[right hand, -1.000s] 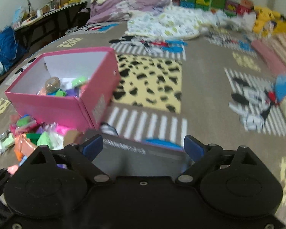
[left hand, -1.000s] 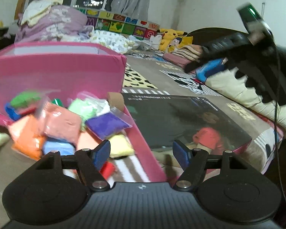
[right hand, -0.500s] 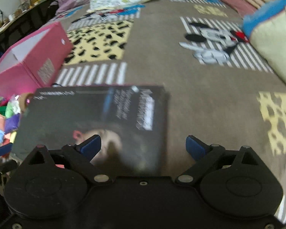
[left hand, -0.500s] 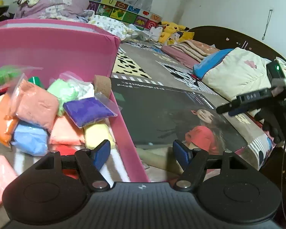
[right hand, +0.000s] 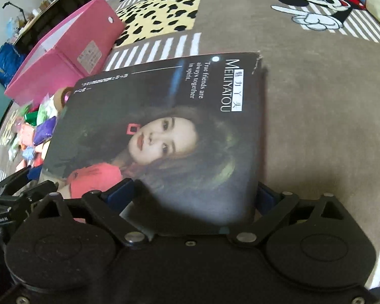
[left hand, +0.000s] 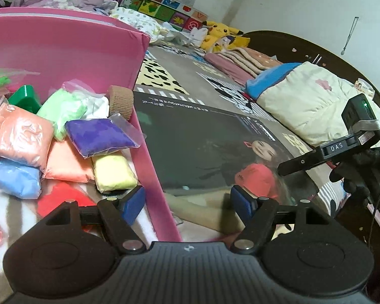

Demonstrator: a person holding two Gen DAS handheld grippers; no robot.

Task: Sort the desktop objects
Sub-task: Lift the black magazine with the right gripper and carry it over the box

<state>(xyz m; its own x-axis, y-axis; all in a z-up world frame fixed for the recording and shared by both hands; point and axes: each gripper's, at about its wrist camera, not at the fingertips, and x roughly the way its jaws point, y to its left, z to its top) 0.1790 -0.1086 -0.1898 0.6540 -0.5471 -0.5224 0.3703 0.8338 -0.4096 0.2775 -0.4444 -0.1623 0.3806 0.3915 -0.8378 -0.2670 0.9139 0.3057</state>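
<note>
A bed covered by a brown cartoon-print blanket holds the items. A flat dark box lid printed with a woman's portrait lies face up on a pink base, whose pink side shows in the left wrist view. The right gripper has its blue-padded fingers spread wide, one on each side of the lid's near edge; whether they touch it cannot be told. The left gripper is also wide open and holds nothing, its fingers either side of the pink side. Just left of that lie bagged clay packets, among them a purple packet and a yellow packet, beside a brown tape roll. Behind them stands an open pink box.
</note>
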